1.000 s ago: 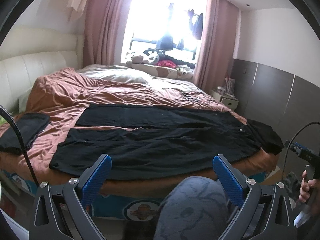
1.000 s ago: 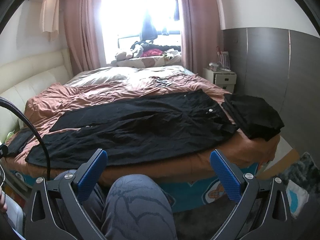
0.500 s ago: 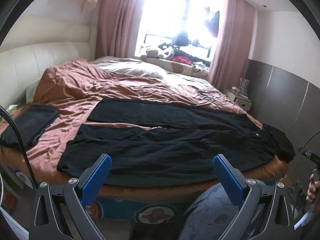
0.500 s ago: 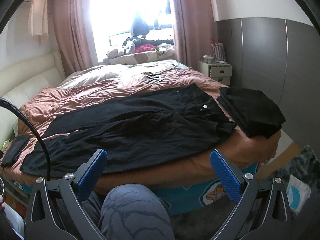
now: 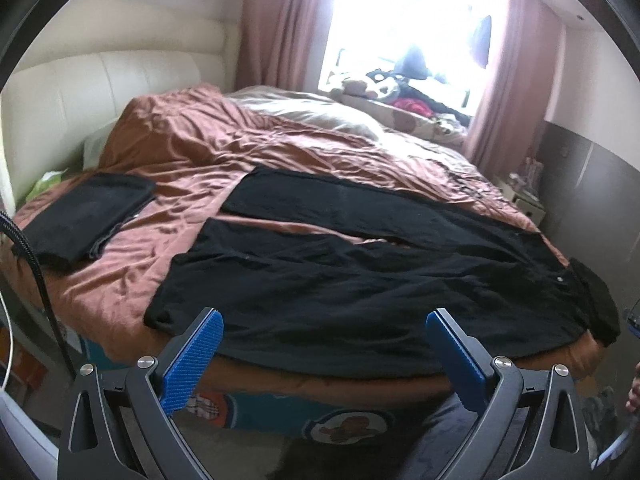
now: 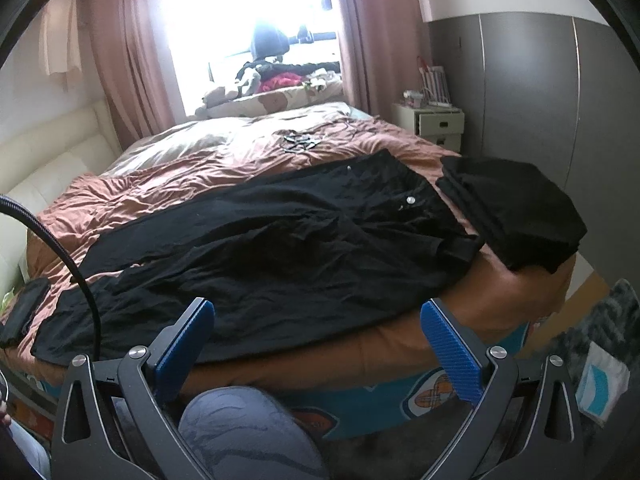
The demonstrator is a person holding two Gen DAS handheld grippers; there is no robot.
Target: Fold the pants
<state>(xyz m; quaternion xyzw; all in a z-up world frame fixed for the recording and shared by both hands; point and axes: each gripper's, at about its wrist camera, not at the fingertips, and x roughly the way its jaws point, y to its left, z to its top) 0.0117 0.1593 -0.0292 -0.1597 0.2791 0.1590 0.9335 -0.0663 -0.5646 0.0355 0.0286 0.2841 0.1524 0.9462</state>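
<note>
I have the black pants [image 5: 360, 280] spread flat across the middle of both frames, on the rust-brown bedspread [image 5: 192, 160]; their 2 legs run toward the left of the frame and the waistband, with its small silver button [image 6: 410, 199], lies toward the right. In the left wrist view the legs are parted by a strip of bedspread, and the nearer leg's hem sits just above my left gripper [image 5: 324, 354]. That gripper's jaws stand wide, nothing between the 2 blue pads [image 5: 192, 364]; it hangs short of the bed's near edge, apart from the cloth. My right gripper [image 6: 318, 342] is likewise spread wide and holding nothing, low in its frame, with the near edge of the pants just above its pads [image 6: 450, 354]. A folded black garment [image 6: 516, 216] rests at the right of the right wrist frame, just beside the waistband, overhanging the mattress corner; another folded dark garment [image 5: 84, 216] lies at the left of the left wrist frame, well apart from the legs. A knee in grey patterned fabric [image 6: 248, 432] fills the bottom centre of the right wrist view.
</note>
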